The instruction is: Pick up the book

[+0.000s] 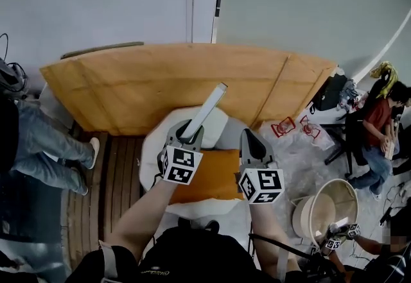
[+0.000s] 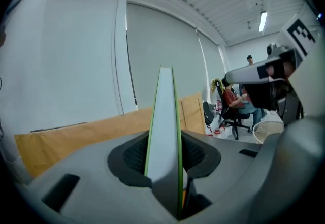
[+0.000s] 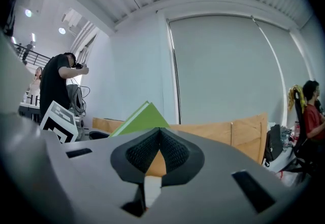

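the left gripper [image 2: 163, 156] pinches the book [image 2: 165, 111] by its near edge, long axis running straight out ahead of the jaws, while the right gripper [image 3: 159, 149] alongside is closed on nothing, the book off to its left.

The book [image 2: 165, 126] stands between the left gripper's [image 2: 163, 162] black, mesh-textured pads. It shows a pale grey-white page edge, lined on each side by a thin bright green cover. Both gripper bodies are plain grey. Left of the right gripper's [image 3: 158, 152] jaws, the book's cover is flat leaf green. The marker cube [image 1: 180, 165] is white with black squares. Beyond the jaws runs a tan-orange wooden board [image 1: 160, 83], and beneath them lies an orange surface [image 1: 215, 176].
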A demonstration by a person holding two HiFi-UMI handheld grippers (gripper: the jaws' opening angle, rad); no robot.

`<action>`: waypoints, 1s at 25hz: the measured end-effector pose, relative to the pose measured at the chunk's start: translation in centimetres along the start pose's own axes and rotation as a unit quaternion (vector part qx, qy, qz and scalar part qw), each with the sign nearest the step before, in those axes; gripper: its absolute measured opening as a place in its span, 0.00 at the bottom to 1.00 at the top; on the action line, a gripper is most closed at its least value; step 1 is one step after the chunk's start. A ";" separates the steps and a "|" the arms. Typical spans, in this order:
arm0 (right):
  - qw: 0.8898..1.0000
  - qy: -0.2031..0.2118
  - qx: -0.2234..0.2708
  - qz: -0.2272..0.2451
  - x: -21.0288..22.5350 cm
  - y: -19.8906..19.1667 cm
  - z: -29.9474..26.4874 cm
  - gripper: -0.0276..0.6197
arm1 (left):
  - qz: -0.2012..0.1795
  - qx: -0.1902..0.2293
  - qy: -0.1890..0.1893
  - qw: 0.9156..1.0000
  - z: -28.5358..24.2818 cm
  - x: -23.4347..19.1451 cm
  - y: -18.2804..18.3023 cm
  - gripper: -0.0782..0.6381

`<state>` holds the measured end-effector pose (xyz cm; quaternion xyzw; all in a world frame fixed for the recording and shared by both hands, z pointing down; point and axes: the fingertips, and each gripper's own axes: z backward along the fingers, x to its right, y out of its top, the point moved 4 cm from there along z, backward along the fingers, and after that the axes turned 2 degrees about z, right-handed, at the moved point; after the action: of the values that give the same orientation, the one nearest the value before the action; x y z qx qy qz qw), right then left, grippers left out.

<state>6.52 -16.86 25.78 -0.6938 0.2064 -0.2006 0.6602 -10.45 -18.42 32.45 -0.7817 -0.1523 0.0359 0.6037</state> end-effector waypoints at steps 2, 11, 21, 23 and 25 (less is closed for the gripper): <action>1.000 0.010 0.012 0.003 -1.0 1.2 0.9 0.05 | 0.006 0.025 -0.002 1.000 2.0 -0.3 1.8 0.31; 0.998 0.039 0.055 -0.011 -2.0 4.6 2.2 0.05 | 0.064 0.133 -0.042 0.988 8.2 0.5 9.7 0.31; 0.997 0.039 0.068 -0.014 -1.2 6.2 3.0 0.05 | 0.133 0.195 -0.085 0.968 12.4 0.3 13.1 0.31; 0.997 0.037 0.070 -0.015 -1.3 6.4 3.1 0.05 | 0.135 0.199 -0.087 0.967 12.4 0.2 13.5 0.31; 0.997 0.036 0.070 -0.014 -1.5 6.4 3.4 0.05 | 0.133 0.200 -0.088 0.967 12.6 0.4 13.5 0.31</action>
<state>7.00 -13.50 19.20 -0.6408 0.2057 -0.2486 0.6967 -10.50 -9.61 16.21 -0.6522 -0.0890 0.2145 0.7216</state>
